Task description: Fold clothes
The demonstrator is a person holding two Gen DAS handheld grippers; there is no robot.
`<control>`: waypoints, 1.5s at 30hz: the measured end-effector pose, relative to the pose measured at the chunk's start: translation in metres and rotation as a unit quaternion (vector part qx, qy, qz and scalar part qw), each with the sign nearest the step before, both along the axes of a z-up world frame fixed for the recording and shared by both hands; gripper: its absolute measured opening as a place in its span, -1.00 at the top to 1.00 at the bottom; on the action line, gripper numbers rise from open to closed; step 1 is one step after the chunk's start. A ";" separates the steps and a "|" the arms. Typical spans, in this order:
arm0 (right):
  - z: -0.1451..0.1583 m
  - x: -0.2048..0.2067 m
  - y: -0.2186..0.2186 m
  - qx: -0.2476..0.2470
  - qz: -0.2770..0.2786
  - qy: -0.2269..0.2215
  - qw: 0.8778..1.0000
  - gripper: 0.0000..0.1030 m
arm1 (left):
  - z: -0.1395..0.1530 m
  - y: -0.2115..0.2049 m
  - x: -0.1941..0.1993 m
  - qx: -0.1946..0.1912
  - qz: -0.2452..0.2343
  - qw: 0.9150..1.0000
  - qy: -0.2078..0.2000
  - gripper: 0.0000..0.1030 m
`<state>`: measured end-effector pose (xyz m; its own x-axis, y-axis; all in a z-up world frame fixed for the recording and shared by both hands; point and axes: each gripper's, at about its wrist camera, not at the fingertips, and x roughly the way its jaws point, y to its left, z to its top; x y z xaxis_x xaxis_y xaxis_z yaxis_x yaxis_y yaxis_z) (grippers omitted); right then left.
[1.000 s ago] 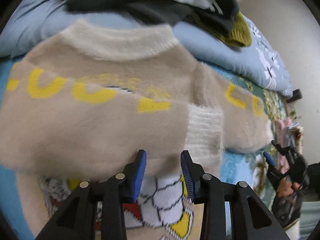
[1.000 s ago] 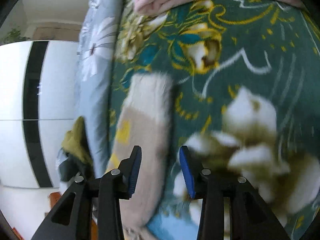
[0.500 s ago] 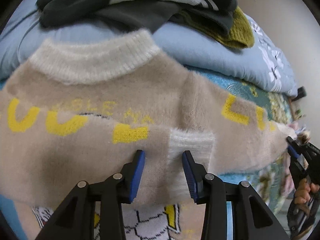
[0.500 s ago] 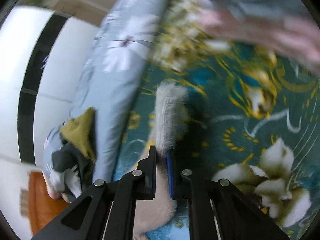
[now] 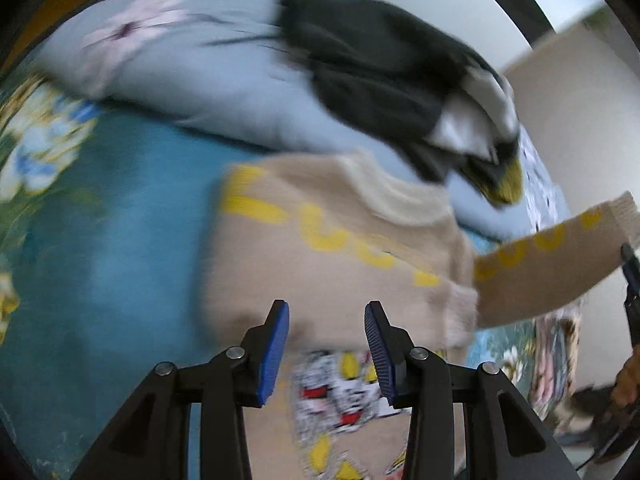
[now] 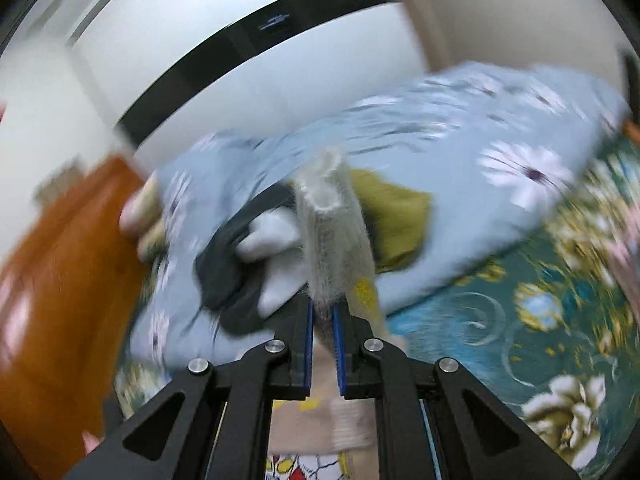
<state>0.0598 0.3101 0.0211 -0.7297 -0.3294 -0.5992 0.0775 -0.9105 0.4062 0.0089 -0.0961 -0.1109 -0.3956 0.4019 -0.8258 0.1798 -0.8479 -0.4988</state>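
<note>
Right tongs point(image 6: 322, 316), apart 1 s ago, are now clamped on the sweater's sleeve cuff point(image 6: 332, 216) and lifting it off the bed point(image 5: 120, 240). Left tongs point(image 5: 326, 320) stay apart over the beige sweater point(image 5: 340, 264), lying flat. Sleeve fold is underway.

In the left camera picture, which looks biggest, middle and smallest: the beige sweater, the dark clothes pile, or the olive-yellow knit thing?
1. beige sweater, biggest, though it lies nearest the camera.
2. dark clothes pile on the blue floral pillow.
3. olive-yellow knit, only a small corner showing, so its true size is unsure.
</note>
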 end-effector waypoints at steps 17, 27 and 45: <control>-0.159 -0.012 -0.260 0.157 0.218 -0.192 0.944 0.69 | -0.030 -0.071 0.016 0.159 0.058 0.985 -0.021 0.01; -0.137 0.015 -0.159 0.151 0.134 -0.190 0.961 0.22 | -0.056 -0.034 -0.011 0.166 0.051 0.984 -0.036 -0.04; -0.164 0.071 -0.029 0.008 -0.049 -0.240 0.970 0.21 | -0.064 -0.022 -0.035 0.080 0.082 0.993 -0.034 -0.10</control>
<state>0.1309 0.2807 -0.1433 -0.3936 -0.2608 -0.8815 -0.2041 -0.9102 0.3604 -0.0259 -0.1185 -0.1753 -0.4121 0.4644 -0.7839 0.3471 -0.7155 -0.6063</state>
